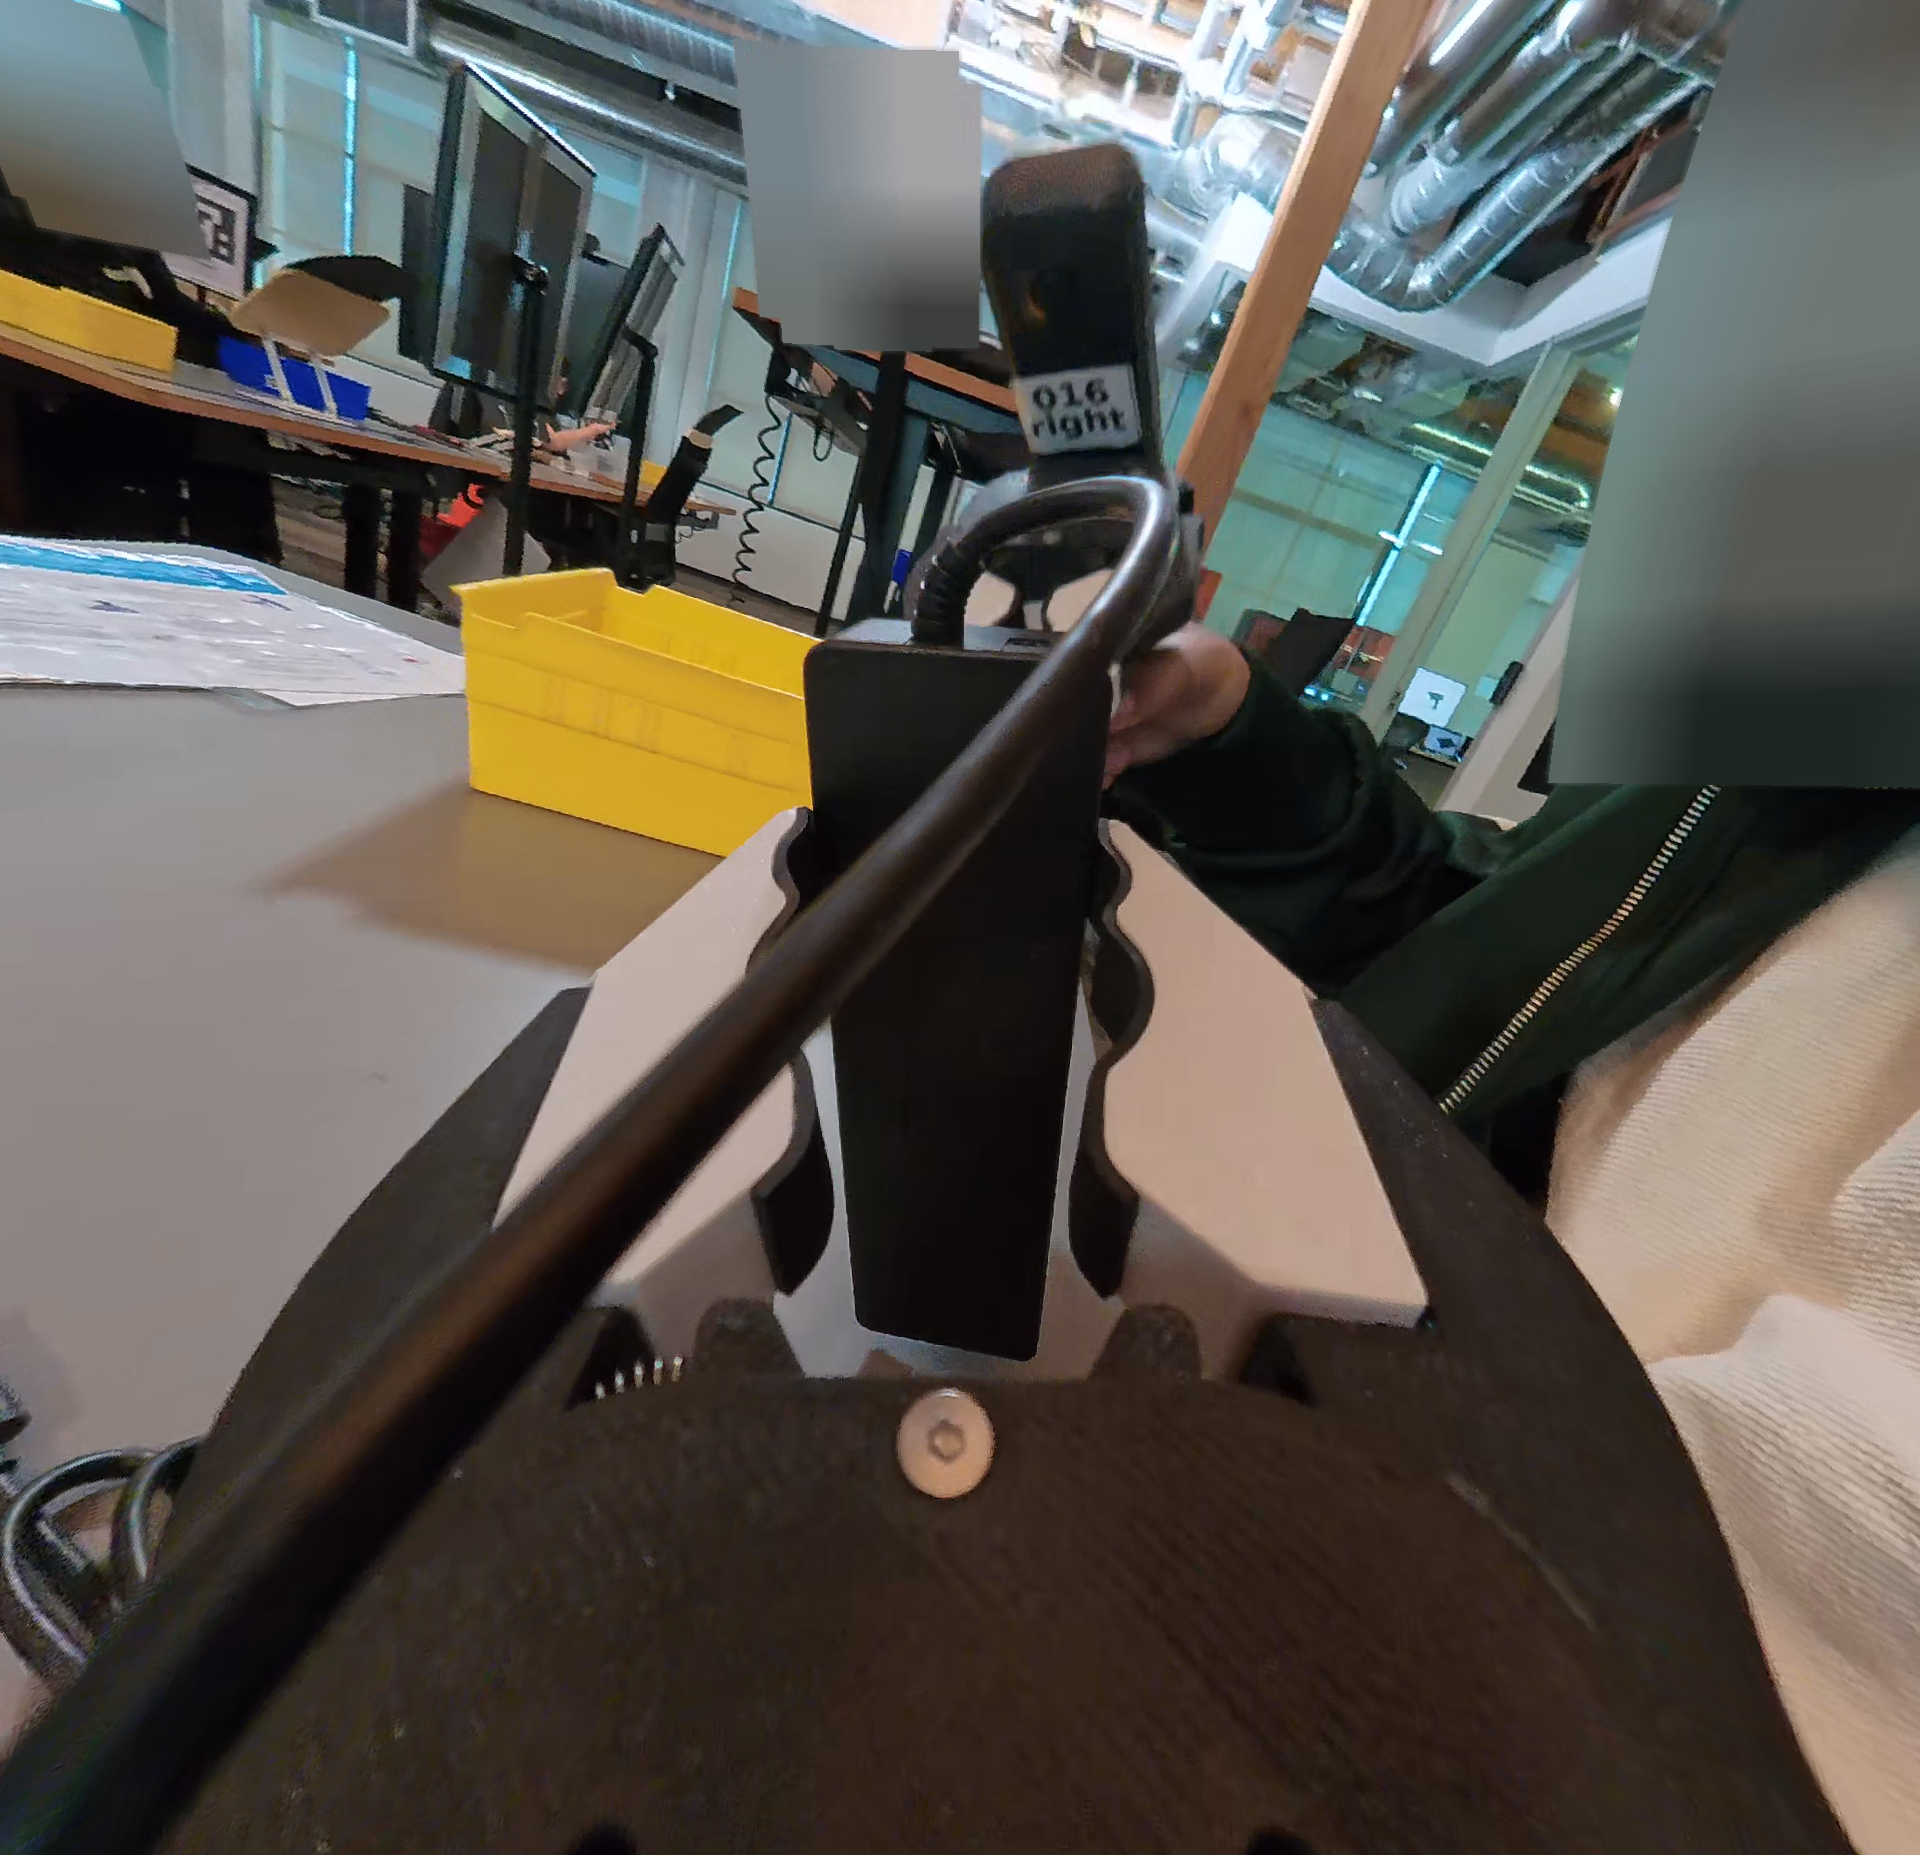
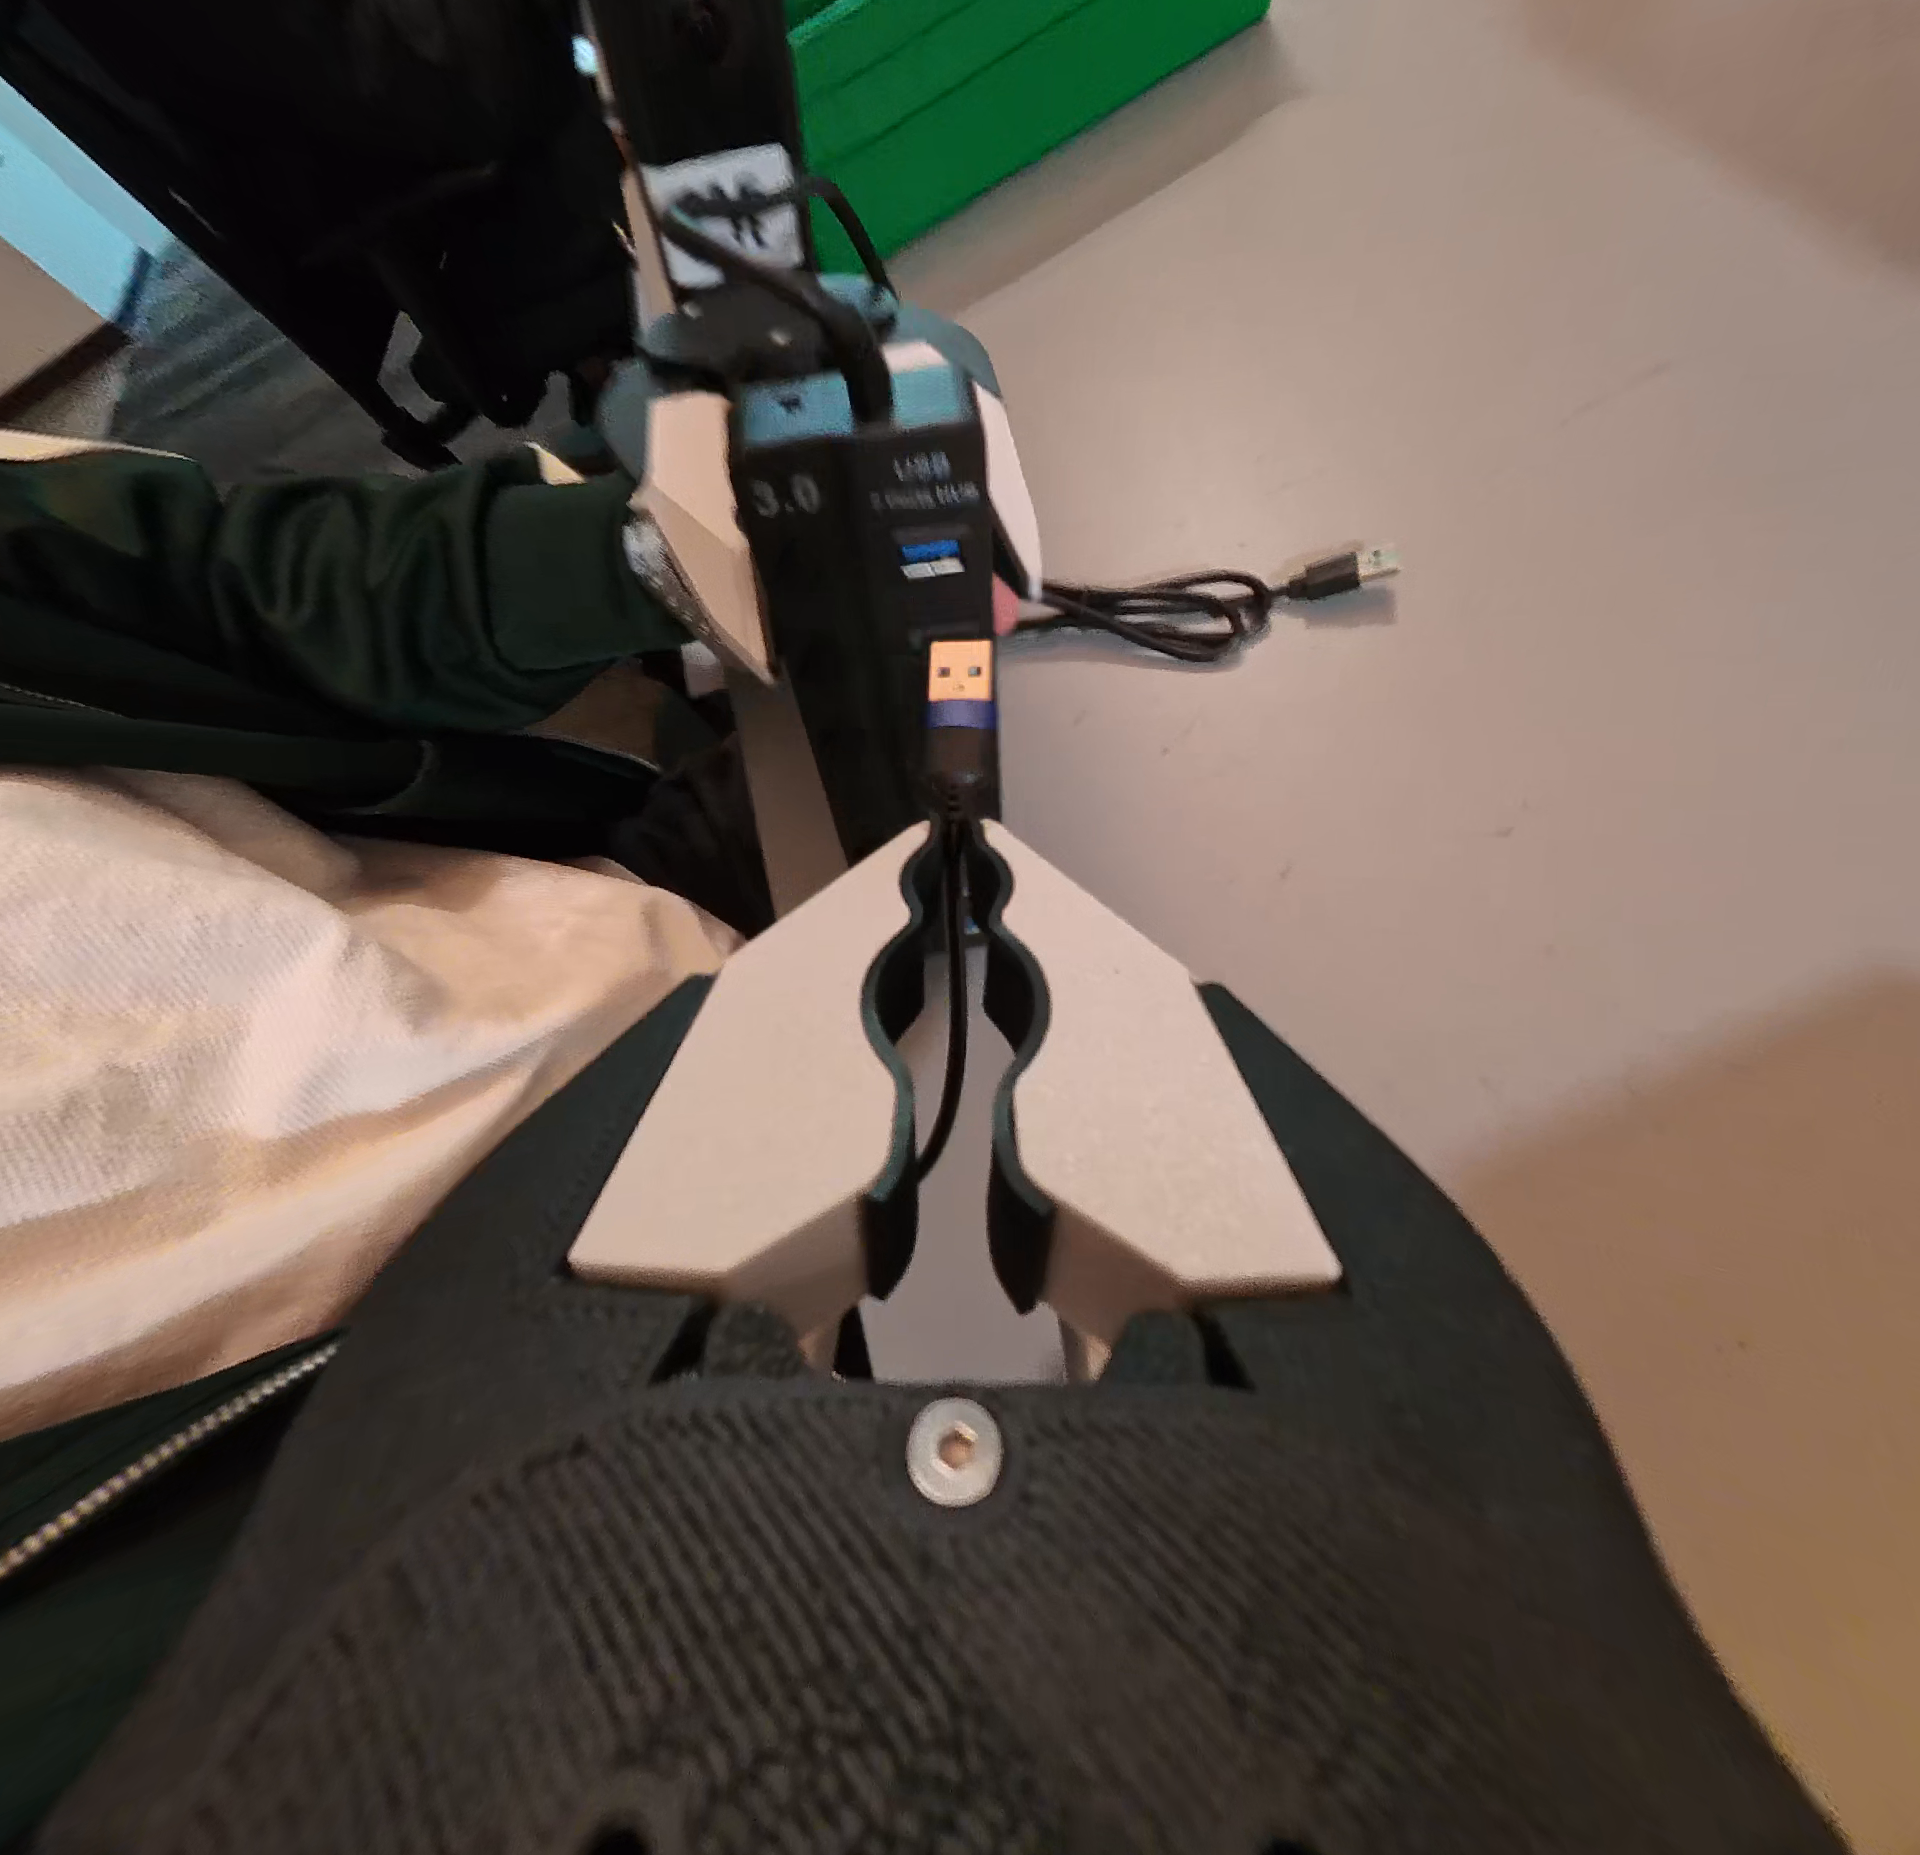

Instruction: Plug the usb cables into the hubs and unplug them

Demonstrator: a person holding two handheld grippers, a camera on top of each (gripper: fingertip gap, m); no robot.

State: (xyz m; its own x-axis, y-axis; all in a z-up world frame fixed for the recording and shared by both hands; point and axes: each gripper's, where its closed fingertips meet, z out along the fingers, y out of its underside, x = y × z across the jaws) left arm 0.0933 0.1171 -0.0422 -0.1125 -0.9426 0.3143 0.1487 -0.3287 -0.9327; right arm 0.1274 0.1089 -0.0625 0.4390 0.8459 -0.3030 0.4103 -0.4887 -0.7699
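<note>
Left claw (image 1: 951, 984) pinching hub (image 1: 951, 932) upright by its rigid, light sides; right claw (image 2: 954, 849) nipping limp cable (image 2: 951, 995) just behind stiff plug (image 2: 961, 688), at 6 o'clock below a port; firmer hold wanted on plug shell; spare cable (image 2: 1174, 600) on worktop (image 2: 1455, 870).

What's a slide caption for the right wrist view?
Right gripper pinches thin black cable, orange-tipped USB plug nearing black rectangular hub.
</note>
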